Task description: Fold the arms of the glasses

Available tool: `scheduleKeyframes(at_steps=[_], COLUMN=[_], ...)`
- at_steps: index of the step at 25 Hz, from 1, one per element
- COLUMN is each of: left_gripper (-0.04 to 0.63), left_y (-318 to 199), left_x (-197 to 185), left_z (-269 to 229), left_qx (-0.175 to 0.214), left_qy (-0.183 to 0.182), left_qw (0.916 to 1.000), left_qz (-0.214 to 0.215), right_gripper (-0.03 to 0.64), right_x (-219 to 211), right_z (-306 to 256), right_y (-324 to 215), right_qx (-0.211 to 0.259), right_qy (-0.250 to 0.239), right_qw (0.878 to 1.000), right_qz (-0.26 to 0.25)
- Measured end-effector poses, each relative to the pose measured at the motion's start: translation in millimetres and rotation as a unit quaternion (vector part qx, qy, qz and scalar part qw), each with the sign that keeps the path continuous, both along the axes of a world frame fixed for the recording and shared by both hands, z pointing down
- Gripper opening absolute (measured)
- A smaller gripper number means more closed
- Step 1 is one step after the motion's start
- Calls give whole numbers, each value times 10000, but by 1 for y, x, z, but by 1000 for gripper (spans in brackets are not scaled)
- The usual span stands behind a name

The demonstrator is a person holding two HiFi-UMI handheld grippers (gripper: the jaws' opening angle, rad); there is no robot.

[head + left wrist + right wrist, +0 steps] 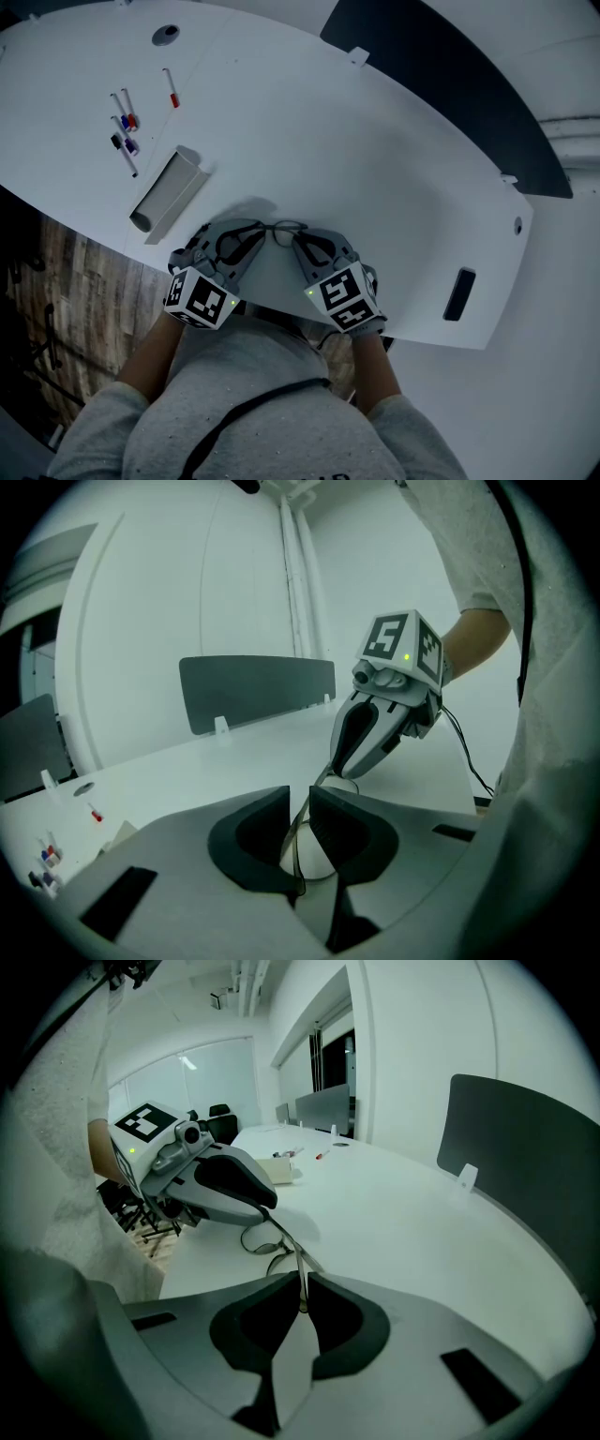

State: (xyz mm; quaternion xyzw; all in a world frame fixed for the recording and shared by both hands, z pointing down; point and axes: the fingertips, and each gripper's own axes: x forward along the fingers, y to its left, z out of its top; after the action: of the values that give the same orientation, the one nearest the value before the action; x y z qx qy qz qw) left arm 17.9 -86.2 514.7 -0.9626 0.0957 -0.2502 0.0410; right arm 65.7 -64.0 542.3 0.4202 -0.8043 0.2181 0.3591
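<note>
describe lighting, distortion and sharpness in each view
Head view: dim, even light, faint soft shadow on the table near the glasses. Left gripper view and right gripper view: strong fisheye bending, black corners, the thin glasses frame fairly sharp, no harsh glare.

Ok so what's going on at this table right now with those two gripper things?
A person at the white table holds a hand-held gripper in each hand, and both are clamped on one pair of glasses near the table's near edge. The left hand-held gripper has its jaws closed on a thin part of the frame, the right hand-held gripper on a thin arm. Whether either arm is folded yet is unclear. Markers and a long grey holder lie further left.
</note>
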Motion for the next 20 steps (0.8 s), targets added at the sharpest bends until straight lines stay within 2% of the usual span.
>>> scheduleKeyframes(at_steps=[4,18,20], left_gripper=[63,63,63], left_y=[-3,1,1], left_x=[-3,-21,-22], left_z=[-8,-7,-6], left_qx=[84,64,84], left_qy=[128,85,80], left_qw=[9999,9995,9994], left_qz=[-63,-308,-334], right_gripper=[41,45,88], right_x=[-1,-1,-1], right_z=[0,-7,-9], right_y=[0,-2,-1], right_qx=[-28,78,104], right_qy=[-67,-199,-240], right_qw=[10000,9993,9991], right_qz=[67,317,335])
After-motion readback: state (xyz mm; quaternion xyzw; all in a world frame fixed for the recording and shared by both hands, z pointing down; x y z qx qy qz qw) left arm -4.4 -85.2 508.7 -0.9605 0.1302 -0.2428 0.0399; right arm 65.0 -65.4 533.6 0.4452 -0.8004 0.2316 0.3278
